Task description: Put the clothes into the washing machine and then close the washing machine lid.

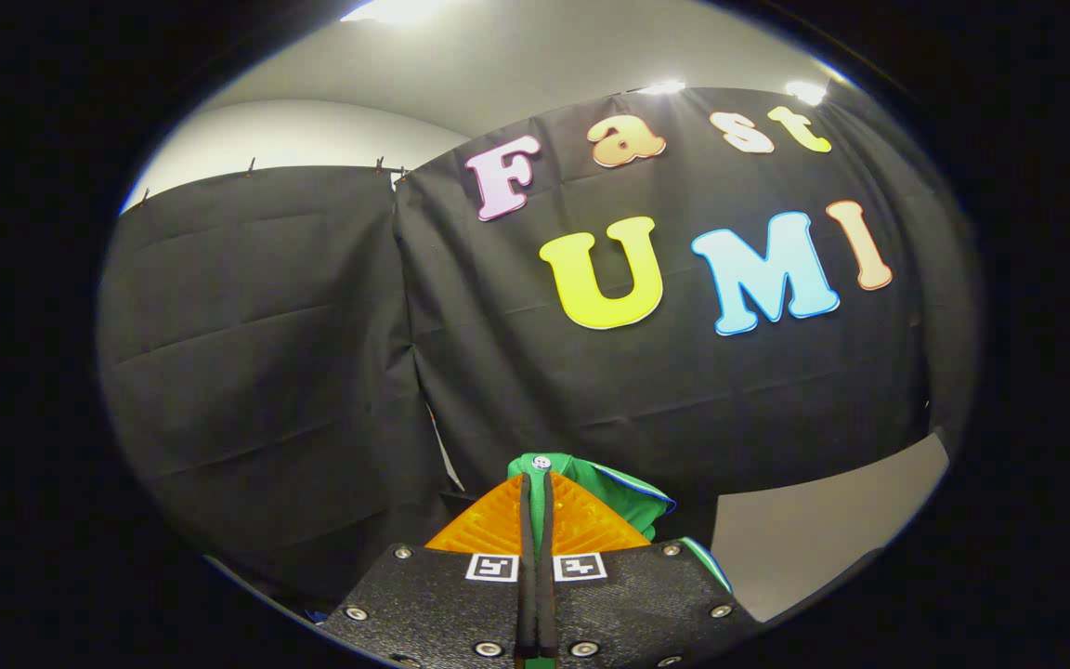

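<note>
One green garment [623, 497] is clamped in the tool [536, 492], held aloft; a thin pinch could let it slip free.

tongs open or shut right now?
Shut on the green garment: the tongs have both orange fingers pressed together, green cloth pinched between them.

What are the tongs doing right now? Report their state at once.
Tongs: closed, with both orange ribbed fingers pressed on a thin fold of the bright green cloth garment with blue-white trim, held up in front of the black cloth wall.
</note>
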`<state>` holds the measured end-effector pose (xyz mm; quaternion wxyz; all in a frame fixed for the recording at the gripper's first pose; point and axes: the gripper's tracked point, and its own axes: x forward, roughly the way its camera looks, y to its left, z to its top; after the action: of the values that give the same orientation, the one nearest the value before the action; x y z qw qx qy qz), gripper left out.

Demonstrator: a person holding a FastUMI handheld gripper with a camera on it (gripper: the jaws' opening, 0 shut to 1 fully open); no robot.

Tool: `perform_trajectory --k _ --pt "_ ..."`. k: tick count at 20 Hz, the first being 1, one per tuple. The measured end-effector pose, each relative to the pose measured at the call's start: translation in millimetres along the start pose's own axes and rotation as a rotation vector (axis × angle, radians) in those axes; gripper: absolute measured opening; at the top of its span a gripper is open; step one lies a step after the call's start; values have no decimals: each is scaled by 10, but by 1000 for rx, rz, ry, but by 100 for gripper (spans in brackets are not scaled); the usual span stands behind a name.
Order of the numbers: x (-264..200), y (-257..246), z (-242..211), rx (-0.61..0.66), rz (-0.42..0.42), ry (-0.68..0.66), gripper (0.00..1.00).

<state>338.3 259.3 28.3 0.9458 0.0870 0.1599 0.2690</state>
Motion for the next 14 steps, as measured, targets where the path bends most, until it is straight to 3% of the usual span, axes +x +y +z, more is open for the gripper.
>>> perform_trajectory --k 14 --pt "401 816 -691 -74 70 74 0"
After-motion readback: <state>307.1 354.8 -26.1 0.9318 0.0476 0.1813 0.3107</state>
